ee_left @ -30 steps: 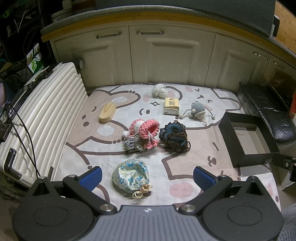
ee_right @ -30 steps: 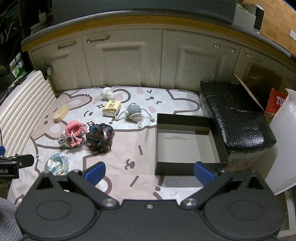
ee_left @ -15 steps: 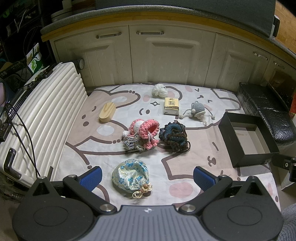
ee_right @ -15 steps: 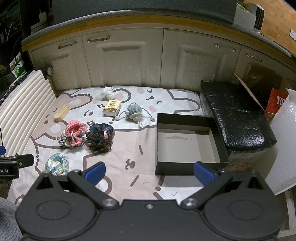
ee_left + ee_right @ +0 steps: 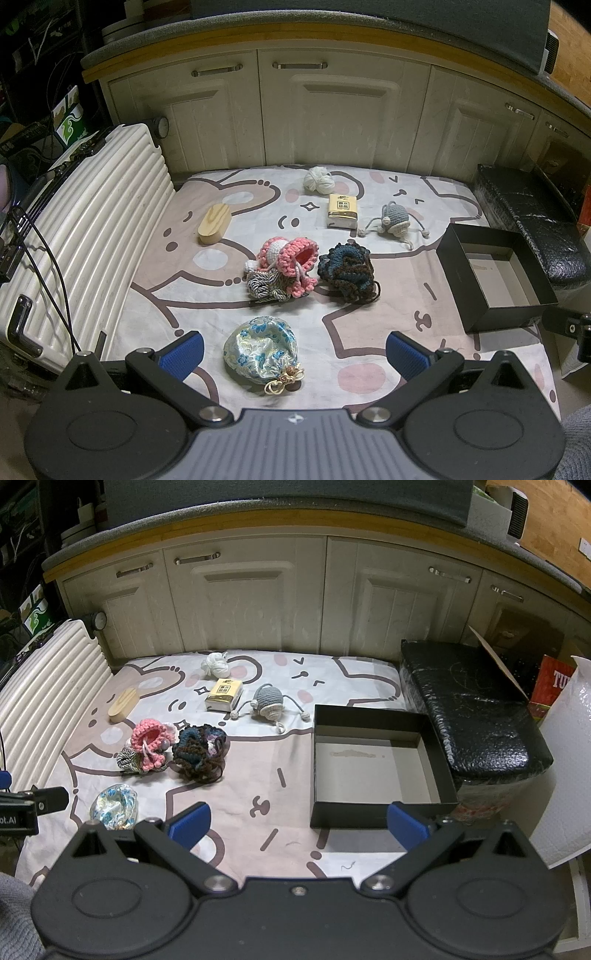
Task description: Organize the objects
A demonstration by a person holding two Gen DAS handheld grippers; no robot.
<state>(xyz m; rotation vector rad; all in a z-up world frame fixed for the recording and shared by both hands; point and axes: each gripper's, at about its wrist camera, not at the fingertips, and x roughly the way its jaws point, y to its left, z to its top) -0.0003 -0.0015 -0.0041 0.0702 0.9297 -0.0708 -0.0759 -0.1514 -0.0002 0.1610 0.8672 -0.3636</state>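
Blue-padded left tongs [image 5: 293,352] released, floral satin drawstring pouch [image 5: 260,345] at 12 o'clock. Right tongs [image 5: 297,821] released, black cardboard box [image 5: 373,805] at 1 o'clock.

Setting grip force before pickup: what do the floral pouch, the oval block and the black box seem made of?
Floral pouch: glossy satin-like fabric, sheen and soft puckers at its drawstring.
Oval block: pale unfinished wood, visible grain.
Black box: probably matte cardboard, thin straight walls, greyish inside.
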